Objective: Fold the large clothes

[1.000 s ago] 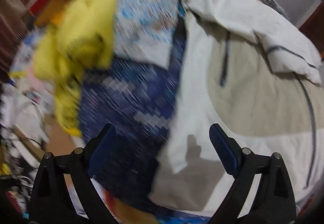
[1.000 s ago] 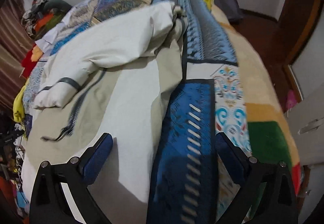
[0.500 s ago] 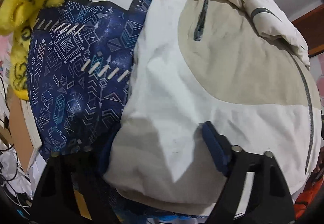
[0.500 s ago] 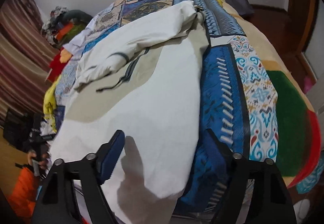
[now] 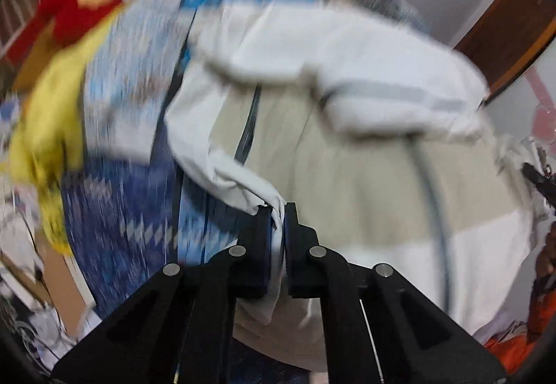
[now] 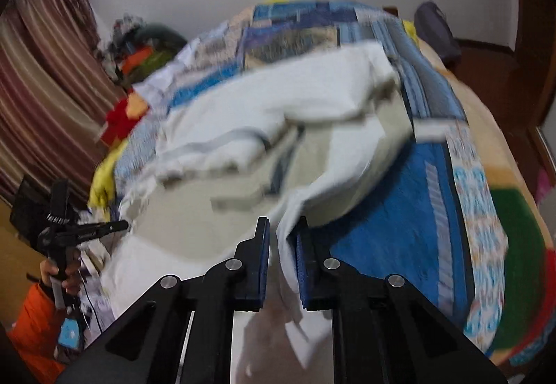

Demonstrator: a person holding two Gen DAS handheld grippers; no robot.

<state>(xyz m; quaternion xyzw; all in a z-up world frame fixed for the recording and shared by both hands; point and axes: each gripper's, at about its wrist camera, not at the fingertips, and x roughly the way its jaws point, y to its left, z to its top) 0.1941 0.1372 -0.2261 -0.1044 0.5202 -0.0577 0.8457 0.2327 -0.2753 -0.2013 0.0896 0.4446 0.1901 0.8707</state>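
A large white and beige jacket with a dark zip lies spread on a bed, one sleeve folded across its top. In the left wrist view my left gripper has its jaws closing on a pinch of the jacket's white near-left edge; the pads press the fabric, which is raised off the quilt. In the right wrist view my right gripper is likewise closing on the jacket at its near-right edge, and white cloth hangs between the pads. Both views are blurred by motion.
A blue patchwork quilt covers the bed. Yellow cloth and red cloth lie along the bed's left side. A hand in an orange sleeve holds the other gripper at the left. Striped curtains hang behind it, and a dark bag sits at the far right.
Both grippers went from wide open above the jacket's near edge to shut on its fabric. Both have risen, lifting the edge off the quilt.
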